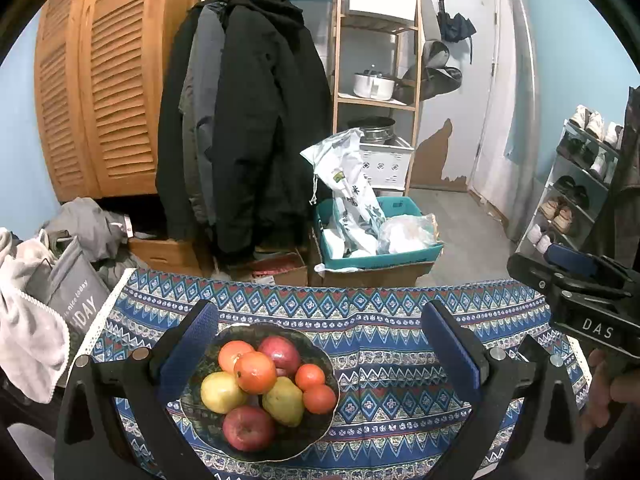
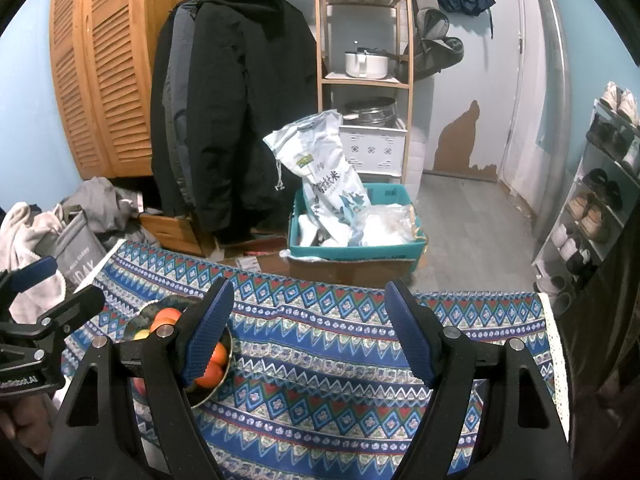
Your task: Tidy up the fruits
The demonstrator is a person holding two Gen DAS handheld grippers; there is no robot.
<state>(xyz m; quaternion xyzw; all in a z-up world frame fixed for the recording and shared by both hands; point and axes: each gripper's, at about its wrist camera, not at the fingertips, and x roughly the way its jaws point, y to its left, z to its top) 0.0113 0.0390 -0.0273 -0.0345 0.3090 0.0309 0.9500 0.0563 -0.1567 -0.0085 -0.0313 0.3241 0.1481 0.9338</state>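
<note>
Oranges, apples and pears [image 1: 256,384] sit piled in a dark bowl [image 1: 324,420] on a patterned tablecloth [image 1: 400,360]. The left gripper [image 1: 320,344] hovers just above it, the right gripper [image 2: 308,332] beside it, both spread wide and holding nothing. Whether sorting is ahead or finished here is unclear; any pick should lift the top fruit gently.

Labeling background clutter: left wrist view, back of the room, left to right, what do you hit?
Wooden louvered doors → dark coats → wooden shelf → white door → shoe rack.
</note>
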